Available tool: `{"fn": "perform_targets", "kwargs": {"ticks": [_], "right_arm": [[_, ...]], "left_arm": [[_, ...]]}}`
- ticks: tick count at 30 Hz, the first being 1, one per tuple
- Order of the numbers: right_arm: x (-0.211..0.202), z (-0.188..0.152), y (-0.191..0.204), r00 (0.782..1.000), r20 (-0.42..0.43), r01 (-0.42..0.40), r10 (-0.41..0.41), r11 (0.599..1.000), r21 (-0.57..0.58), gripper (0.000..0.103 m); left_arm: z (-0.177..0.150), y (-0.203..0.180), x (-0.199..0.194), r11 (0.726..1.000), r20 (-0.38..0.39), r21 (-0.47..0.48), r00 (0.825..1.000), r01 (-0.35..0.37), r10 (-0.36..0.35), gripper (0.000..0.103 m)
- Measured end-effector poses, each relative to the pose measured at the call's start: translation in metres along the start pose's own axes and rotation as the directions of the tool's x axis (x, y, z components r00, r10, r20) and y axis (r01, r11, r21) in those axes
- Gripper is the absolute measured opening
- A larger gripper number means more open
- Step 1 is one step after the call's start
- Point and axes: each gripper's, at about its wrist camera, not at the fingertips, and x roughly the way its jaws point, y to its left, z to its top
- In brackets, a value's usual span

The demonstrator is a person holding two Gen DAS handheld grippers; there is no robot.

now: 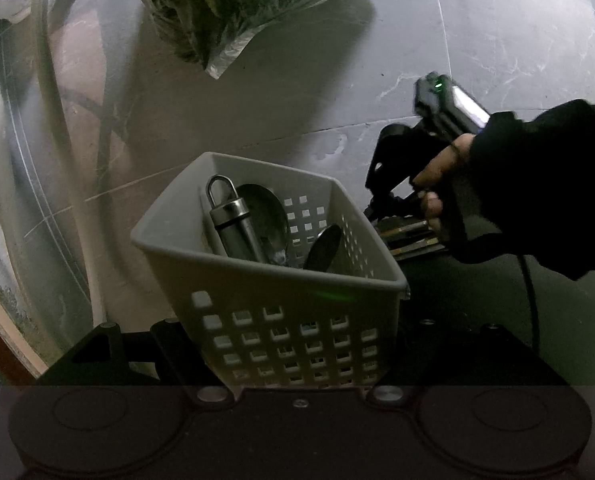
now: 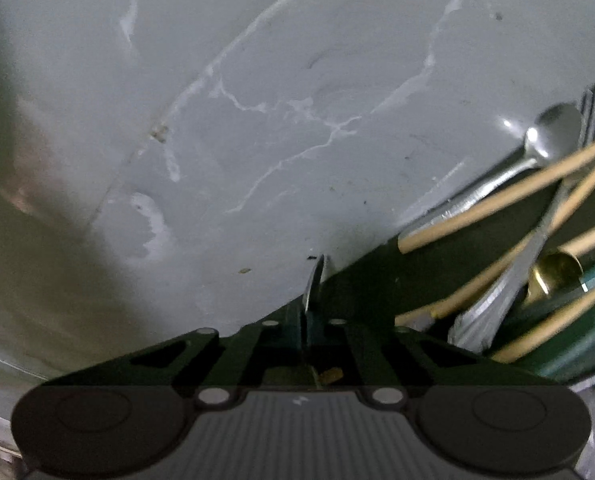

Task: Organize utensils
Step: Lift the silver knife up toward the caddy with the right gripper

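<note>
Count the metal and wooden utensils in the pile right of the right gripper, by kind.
Silver spoon: 1
Fork: 1
Wooden sticks: 4 in view
Brass-coloured scoop: 1
Total: 7

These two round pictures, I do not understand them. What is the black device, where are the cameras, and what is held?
A person holds a two-finger gripper in each hand; each carries a fisheye camera looking along its fingers. The left wrist view shows the left gripper clamping a grey perforated basket that holds metal utensils, and the person's other hand with its gripper. In the right wrist view, the right gripper is shut on a thin metal utensil. Beside it lie a spoon, a fork and wooden chopsticks over the grey marbled surface.
</note>
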Motion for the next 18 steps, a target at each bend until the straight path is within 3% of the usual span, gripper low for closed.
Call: {"fn": "perform_targets", "kwargs": {"ticks": [10,18], "right_arm": [[-0.084,-0.008,-0.012,0.982,0.108,-0.162,0.157,0.986,0.044,0.002],[-0.183,-0.017,-0.001,0.930,0.209,-0.291,0.302,0.953,-0.079,0.003]], "left_arm": [[0.000,-0.003,-0.002,1.000,-0.005,-0.004,1.000,-0.007,0.007,0.080],[-0.003,-0.015,-0.011,0.999,0.011,0.022,0.999,0.042,-0.042,0.080]]}}
